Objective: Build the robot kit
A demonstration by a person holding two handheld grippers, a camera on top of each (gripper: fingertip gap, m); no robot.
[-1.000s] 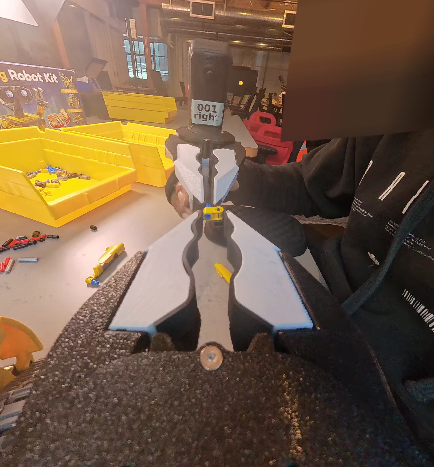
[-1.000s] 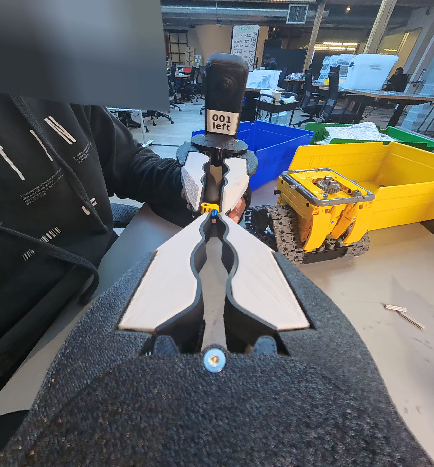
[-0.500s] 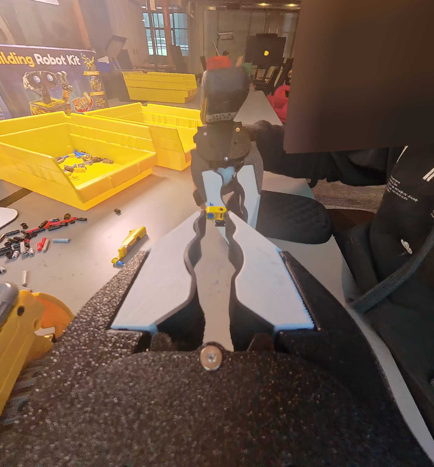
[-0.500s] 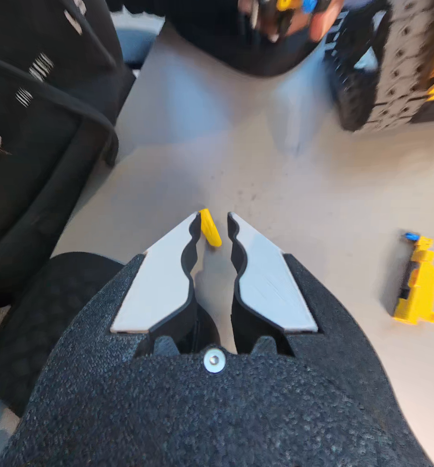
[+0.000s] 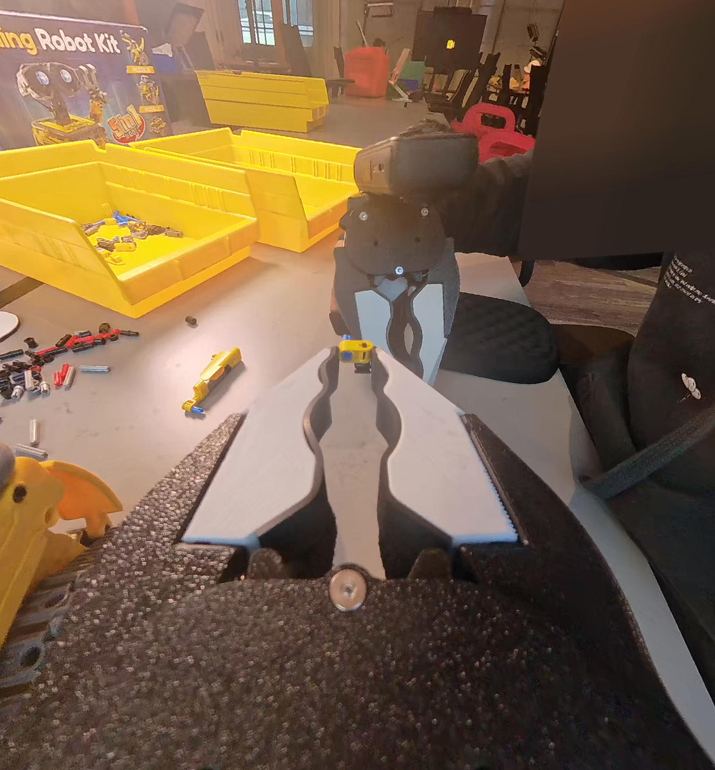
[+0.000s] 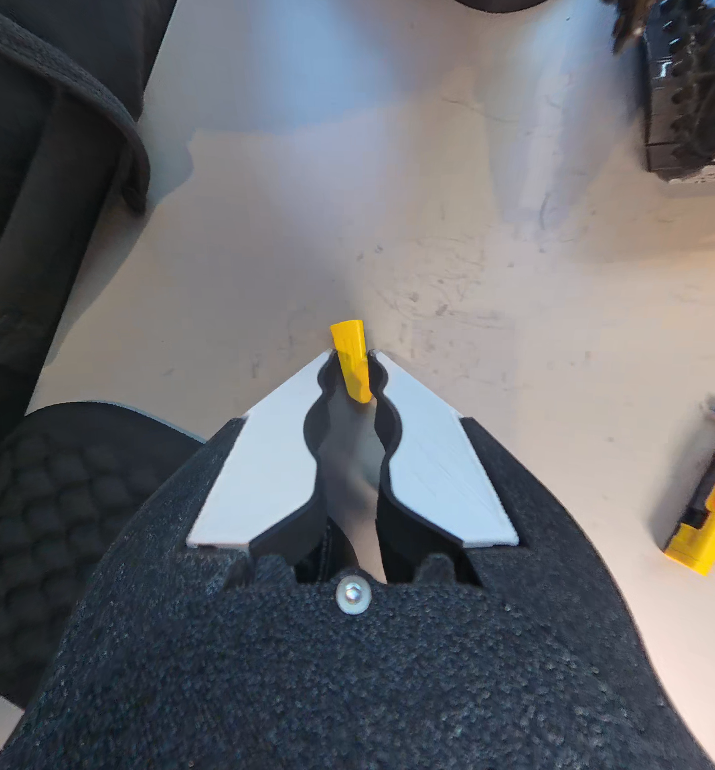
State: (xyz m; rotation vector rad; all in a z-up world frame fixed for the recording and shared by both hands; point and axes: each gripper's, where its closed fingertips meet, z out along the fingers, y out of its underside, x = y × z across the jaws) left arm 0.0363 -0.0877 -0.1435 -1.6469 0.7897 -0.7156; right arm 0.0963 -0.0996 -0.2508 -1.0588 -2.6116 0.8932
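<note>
- Your right gripper (image 6: 350, 354) now pinches the small yellow plastic wedge piece (image 6: 351, 360) at frame centre, down against the grey table (image 6: 451, 250); a second ago it faced your left gripper.
- Your left gripper (image 5: 355, 354) still clamps the yellow connector with blue pin (image 5: 355, 350), centre frame.
- This looks like a fresh pickup after the two parted.

Workshop, yellow parts bins (image 5: 110, 233), worktable (image 5: 264, 316)

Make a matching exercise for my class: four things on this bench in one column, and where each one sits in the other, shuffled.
Things
1. small yellow connector
2. yellow wedge piece
3. loose red and black pins
4. yellow bin

Places
A. spread on the table, left
B. at the tips of the right gripper
C. on the table, with small parts inside
D. at the tips of the left gripper

Pairs: 1-D, 2-B, 3-A, 4-C
</note>
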